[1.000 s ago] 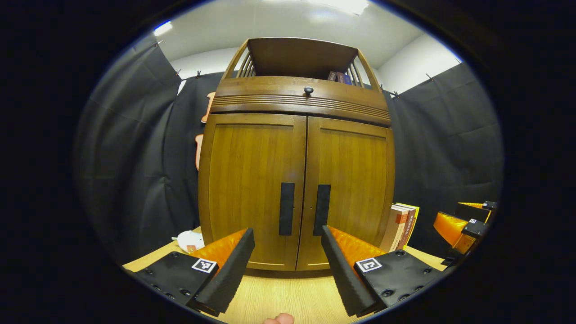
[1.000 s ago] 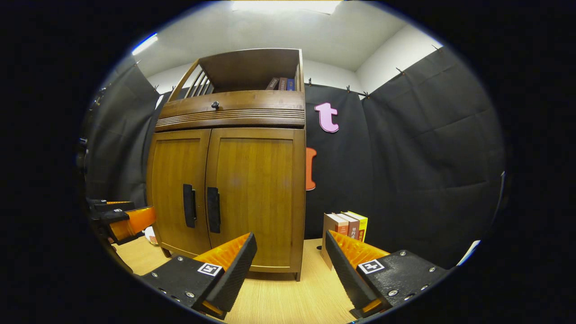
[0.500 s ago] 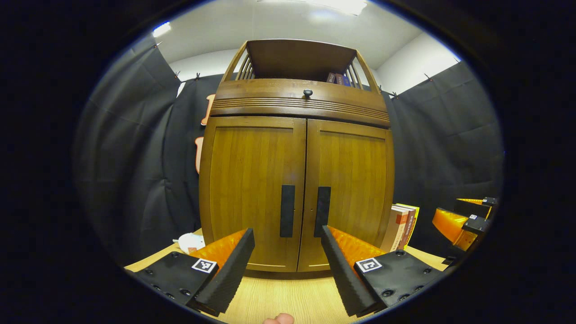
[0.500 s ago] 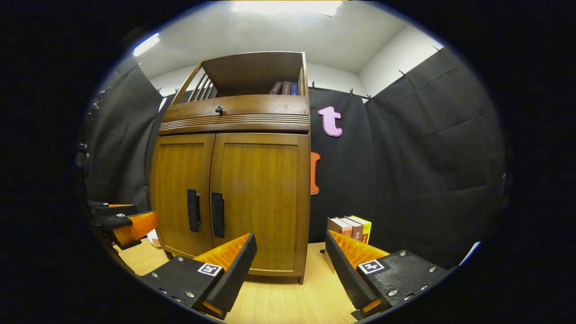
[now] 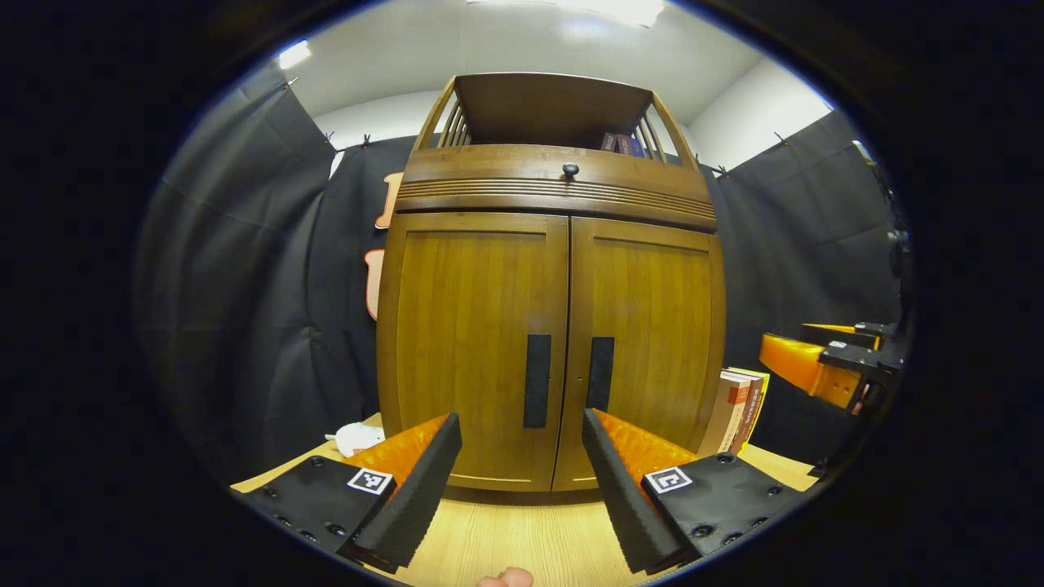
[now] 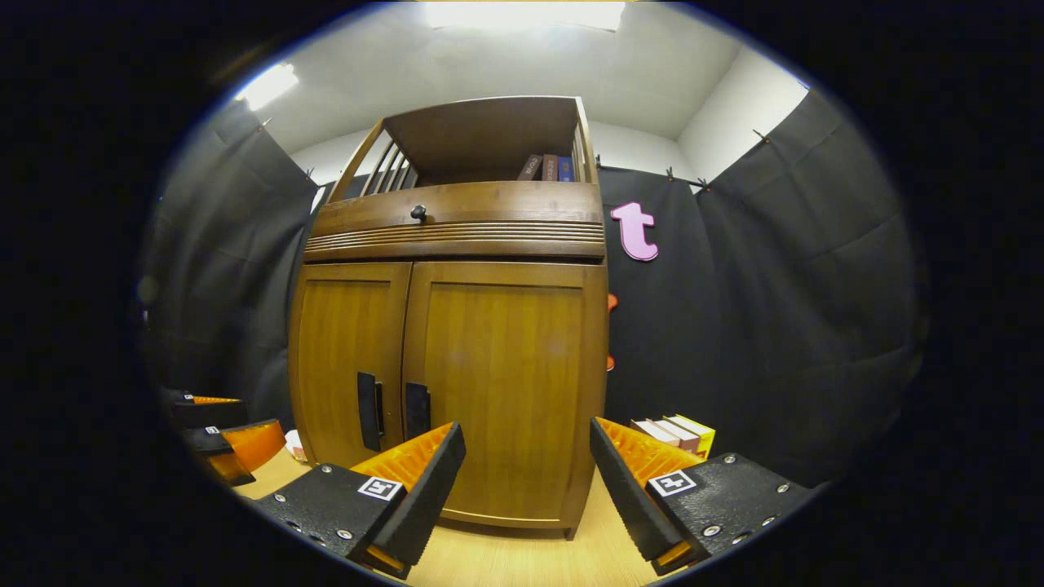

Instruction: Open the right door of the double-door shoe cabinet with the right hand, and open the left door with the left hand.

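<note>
Clearly, nothing is gripped yet: in the left gripper view the left gripper (image 5: 522, 481) is held wide open and empty in front of the cabinet (image 5: 555, 196), well short of it. Left to right across that view, a small white thing (image 5: 356, 438) lies on the table (image 5: 522, 538) beside the cabinet, then the left door (image 5: 473, 326) with its dark upright handle (image 5: 537, 381), then the right door (image 5: 652, 334) with its own handle (image 5: 600, 373) just across the centre seam, then some books (image 5: 738, 408), and last the right gripper (image 5: 816, 367) raised at the far edge. Both doors are shut. In the right gripper view the right gripper (image 6: 526, 489) is likewise spread wide and bare, aimed right of the handles. The doors are judged stiff, solid wood on hinges at the outer edges; each is best taken by its slim handle and swung outward in an arc.
</note>
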